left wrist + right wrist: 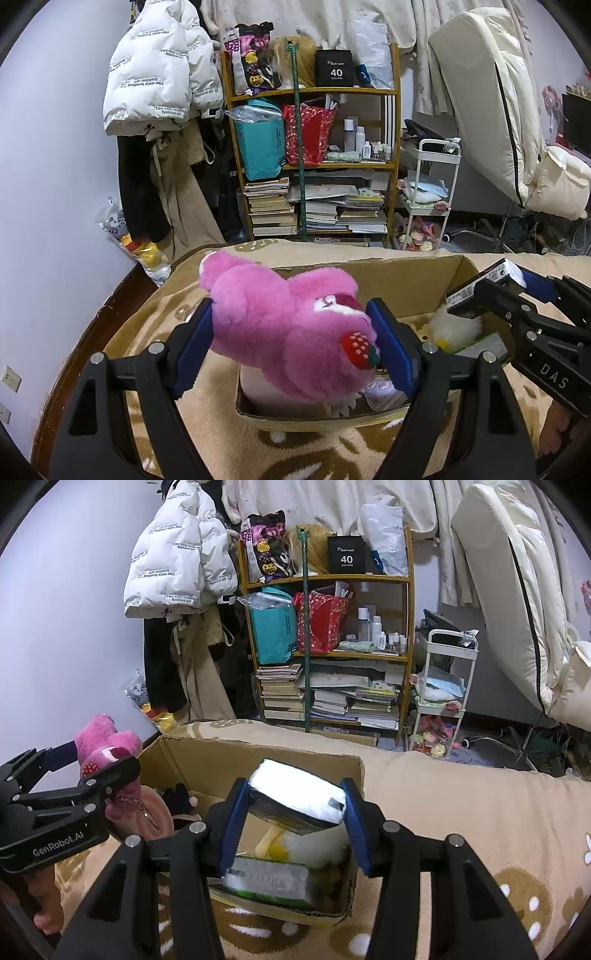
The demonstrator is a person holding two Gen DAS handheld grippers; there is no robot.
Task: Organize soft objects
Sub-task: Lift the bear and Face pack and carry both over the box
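Note:
My left gripper is shut on a pink plush bear with a strawberry on its face, held over the left end of an open cardboard box. The bear also shows in the right wrist view. My right gripper is shut on a white tissue pack, held over the right end of the box. In the box lie a white and yellow plush, a green-wrapped pack, a dark plush and a pink round item.
The box sits on a beige patterned blanket on a bed. Behind stand a cluttered wooden bookshelf, a white trolley, hanging coats and a folded mattress. A bag of toys lies on the floor at left.

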